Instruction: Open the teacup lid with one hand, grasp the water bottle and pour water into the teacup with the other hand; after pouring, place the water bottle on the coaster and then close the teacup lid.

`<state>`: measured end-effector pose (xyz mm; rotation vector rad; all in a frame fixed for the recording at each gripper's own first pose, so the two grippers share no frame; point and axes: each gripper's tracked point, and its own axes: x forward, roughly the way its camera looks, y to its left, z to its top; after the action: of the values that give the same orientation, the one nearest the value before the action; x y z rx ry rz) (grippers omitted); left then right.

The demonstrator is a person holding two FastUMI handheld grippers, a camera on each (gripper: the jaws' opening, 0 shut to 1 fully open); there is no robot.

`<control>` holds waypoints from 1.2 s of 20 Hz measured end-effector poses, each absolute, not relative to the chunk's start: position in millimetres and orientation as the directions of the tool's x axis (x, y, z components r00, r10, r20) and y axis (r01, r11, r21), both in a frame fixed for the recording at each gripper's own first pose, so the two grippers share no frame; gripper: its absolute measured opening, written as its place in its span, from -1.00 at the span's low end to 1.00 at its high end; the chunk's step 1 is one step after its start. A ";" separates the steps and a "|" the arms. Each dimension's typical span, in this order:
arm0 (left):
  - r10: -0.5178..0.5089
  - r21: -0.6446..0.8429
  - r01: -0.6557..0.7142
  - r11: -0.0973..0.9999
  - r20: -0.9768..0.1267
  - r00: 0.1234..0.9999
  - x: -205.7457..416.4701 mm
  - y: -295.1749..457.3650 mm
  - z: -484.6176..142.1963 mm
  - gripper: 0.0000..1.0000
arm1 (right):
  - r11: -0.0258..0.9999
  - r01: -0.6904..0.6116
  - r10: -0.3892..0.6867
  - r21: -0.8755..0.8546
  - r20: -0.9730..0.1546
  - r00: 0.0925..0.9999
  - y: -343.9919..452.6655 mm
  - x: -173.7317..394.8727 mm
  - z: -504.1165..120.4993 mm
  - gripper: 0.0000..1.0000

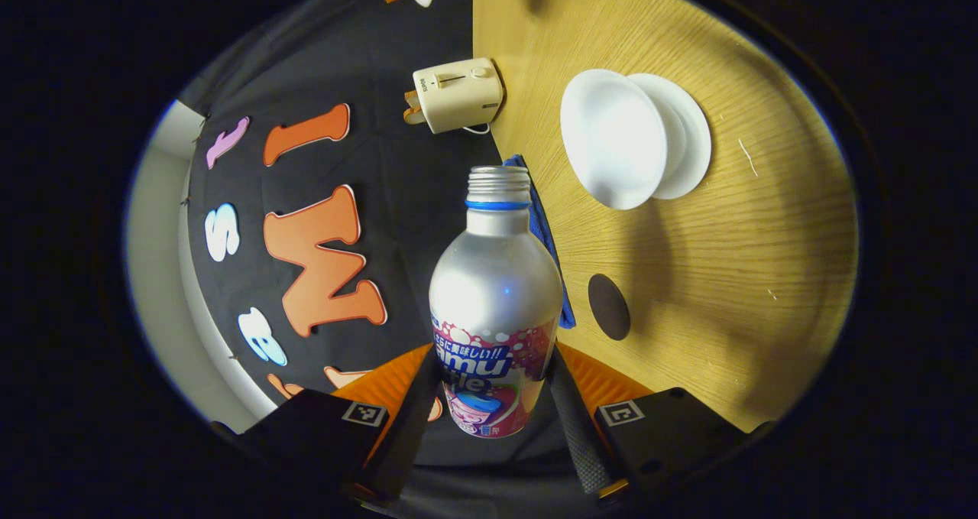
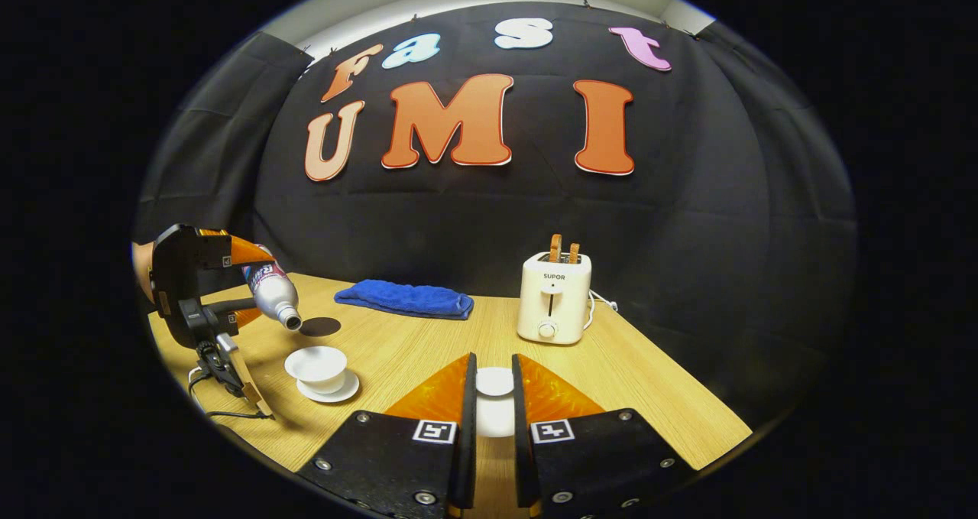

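Note:
My left gripper [image 1: 493,397] is shut on a silver water bottle [image 1: 495,290] with a bright label and no cap. In the right gripper view that gripper [image 2: 252,274] holds the bottle [image 2: 271,293] tilted, mouth down and just above the open white teacup [image 2: 315,364] on its saucer [image 2: 336,394]. No stream of water can be made out. The teacup [image 1: 611,141] also shows beyond the bottle in the left gripper view. My right gripper [image 2: 494,397] is shut on the white teacup lid [image 2: 494,381], held above the table. The dark round coaster [image 2: 319,325] lies behind the cup.
A folded blue towel [image 2: 405,299] lies at the back of the wooden table [image 2: 657,397]. A cream toaster [image 2: 554,297] with toast in it stands at the back right, its cord trailing. A cable hangs from the left gripper near the table's left edge.

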<state>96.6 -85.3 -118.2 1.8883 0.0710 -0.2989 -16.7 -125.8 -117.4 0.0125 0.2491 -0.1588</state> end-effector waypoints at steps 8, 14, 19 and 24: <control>-0.117 0.897 0.132 -0.422 -0.198 0.973 104.0 -84.1 -94.8 0.65 | 0.988 0.155 -0.152 -0.006 -0.245 0.958 -126.3 -17.0 -118.2 -0.58; -0.144 0.885 0.078 -0.460 -0.160 0.977 108.3 -91.0 -74.2 0.70 | 0.990 0.141 -0.138 -0.006 -0.246 0.959 -123.6 -15.8 -118.7 -0.58; -0.162 0.876 0.020 -0.481 -0.111 0.980 113.7 -90.4 -49.0 0.71 | 0.992 0.128 -0.128 -0.014 -0.247 0.961 -121.0 -14.9 -120.1 -0.58; -0.189 0.864 -0.039 -0.503 -0.066 0.980 117.0 -95.8 -24.7 0.76 | 0.992 0.127 -0.125 -0.008 -0.245 0.961 -122.2 -11.6 -120.4 -0.58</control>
<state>117.0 -95.8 -24.7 2.0935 -0.1603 -0.1842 -11.6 -122.2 -120.4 0.0077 0.2482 -0.1276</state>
